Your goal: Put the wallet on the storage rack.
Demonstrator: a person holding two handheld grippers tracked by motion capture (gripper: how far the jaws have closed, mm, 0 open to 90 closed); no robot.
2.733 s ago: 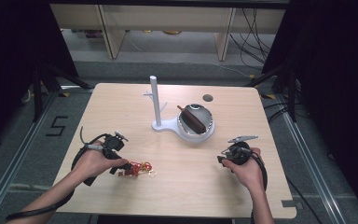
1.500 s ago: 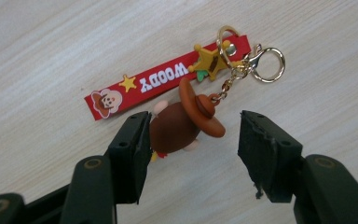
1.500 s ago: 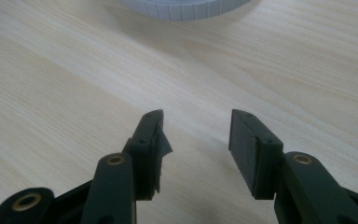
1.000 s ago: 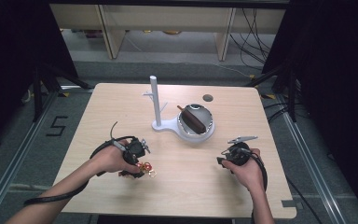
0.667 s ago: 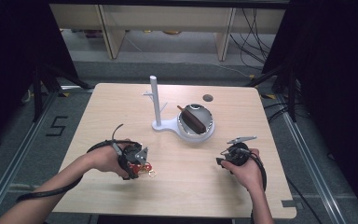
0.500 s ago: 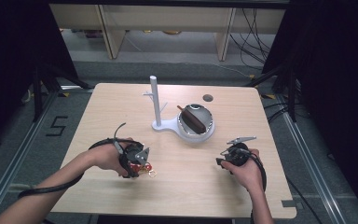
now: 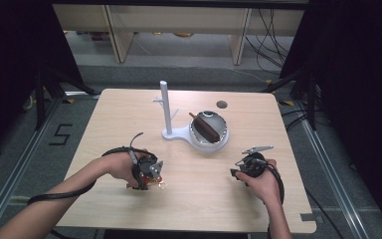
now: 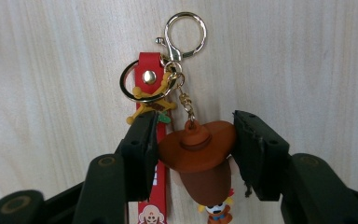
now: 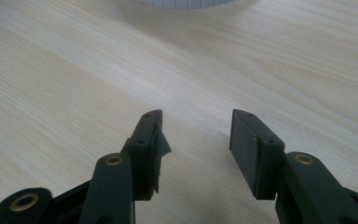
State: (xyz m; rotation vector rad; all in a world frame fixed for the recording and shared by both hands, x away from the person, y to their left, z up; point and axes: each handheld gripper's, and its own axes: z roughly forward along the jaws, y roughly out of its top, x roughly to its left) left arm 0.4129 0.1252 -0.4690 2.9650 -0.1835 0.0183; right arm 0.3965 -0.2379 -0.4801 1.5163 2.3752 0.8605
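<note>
— On the near left of the counter (image 7: 104, 114), my left gripper (image 8: 193, 140) points straight down over the keychain (image 8: 198, 154); its jaws have just been closing, with the brown hat between them, touching or nearly, I can't quite tell.
— And the right?
— My right gripper (image 9: 196, 140) rests low, jaws apart on bare wood. The high view adds the white stand (image 7: 165, 107) and bowl (image 7: 223, 134).
</note>
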